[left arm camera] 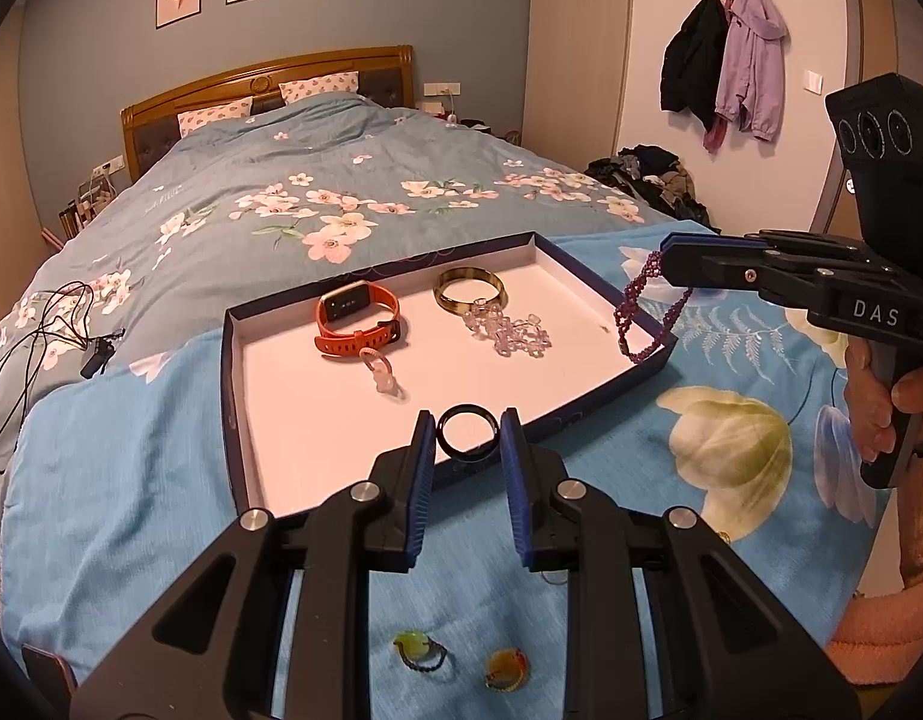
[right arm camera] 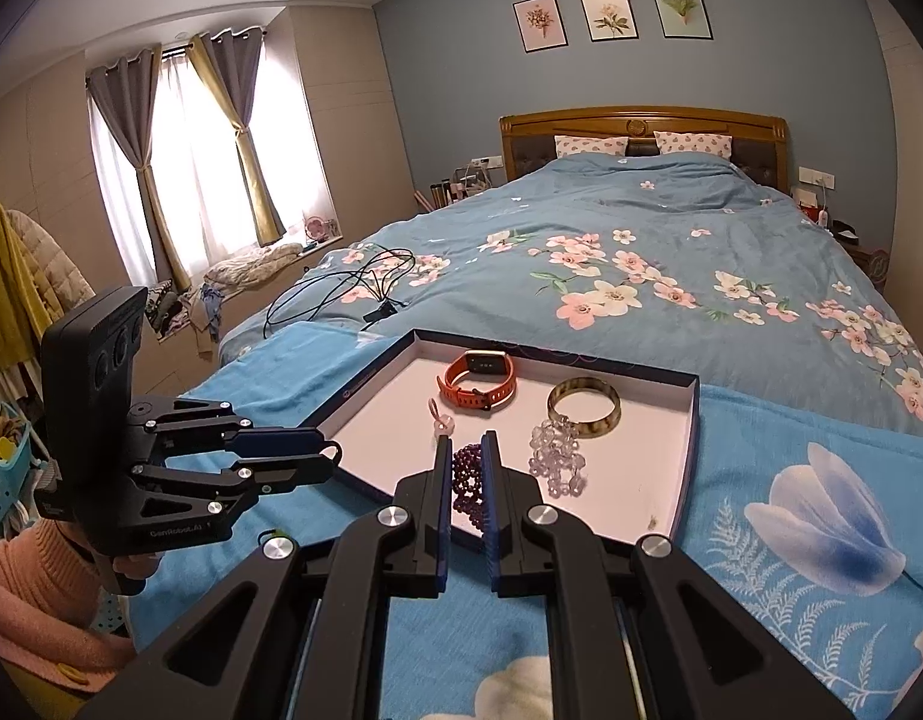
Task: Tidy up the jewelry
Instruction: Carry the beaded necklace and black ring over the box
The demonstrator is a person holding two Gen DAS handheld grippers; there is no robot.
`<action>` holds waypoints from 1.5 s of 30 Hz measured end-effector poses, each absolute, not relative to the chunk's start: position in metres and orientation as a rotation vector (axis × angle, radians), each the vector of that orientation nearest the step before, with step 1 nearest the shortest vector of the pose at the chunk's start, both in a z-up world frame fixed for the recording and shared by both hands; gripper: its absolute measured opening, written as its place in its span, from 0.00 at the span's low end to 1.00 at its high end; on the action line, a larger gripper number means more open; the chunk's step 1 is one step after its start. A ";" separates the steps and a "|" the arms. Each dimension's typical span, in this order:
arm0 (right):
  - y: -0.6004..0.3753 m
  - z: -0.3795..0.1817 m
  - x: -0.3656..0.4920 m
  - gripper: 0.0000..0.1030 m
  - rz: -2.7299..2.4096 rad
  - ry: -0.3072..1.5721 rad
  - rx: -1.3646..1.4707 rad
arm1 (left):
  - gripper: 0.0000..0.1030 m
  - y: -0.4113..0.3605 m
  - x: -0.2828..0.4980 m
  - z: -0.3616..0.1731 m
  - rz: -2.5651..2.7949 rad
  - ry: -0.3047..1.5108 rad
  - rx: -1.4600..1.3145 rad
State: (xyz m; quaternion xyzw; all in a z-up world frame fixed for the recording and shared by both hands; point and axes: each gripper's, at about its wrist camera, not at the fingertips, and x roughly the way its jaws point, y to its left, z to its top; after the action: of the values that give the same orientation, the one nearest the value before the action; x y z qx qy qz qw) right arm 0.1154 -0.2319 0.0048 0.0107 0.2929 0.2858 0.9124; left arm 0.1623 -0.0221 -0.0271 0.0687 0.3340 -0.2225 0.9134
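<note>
Mid-transfer: my left gripper (left arm camera: pixel 467 438) pinched a black ring (left arm camera: pixel 467 433), my right gripper (right arm camera: pixel 466 474) was clamped on purple beads (right arm camera: pixel 469 480), both over the tray's (left arm camera: pixel 269 420) near rim; lowering and releasing seemed next.

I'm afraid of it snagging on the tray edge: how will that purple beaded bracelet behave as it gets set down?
Probably floppy: the purple beaded bracelet hangs in a slack loop from the right gripper, draped over the tray's rim. Its round beads may roll or bunch once released. It looks light, so likely to swing.
</note>
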 end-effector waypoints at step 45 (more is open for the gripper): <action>-0.222 -0.017 0.167 0.07 0.597 0.683 0.104 | 0.22 -0.023 0.216 -0.048 -0.403 0.746 0.137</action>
State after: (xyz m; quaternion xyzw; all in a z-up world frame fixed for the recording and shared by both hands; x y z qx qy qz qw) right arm 0.1667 -0.2219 -0.0171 0.0503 0.3295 0.2884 0.8976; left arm 0.2164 -0.0226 -0.0476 0.0662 0.3616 -0.1952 0.9093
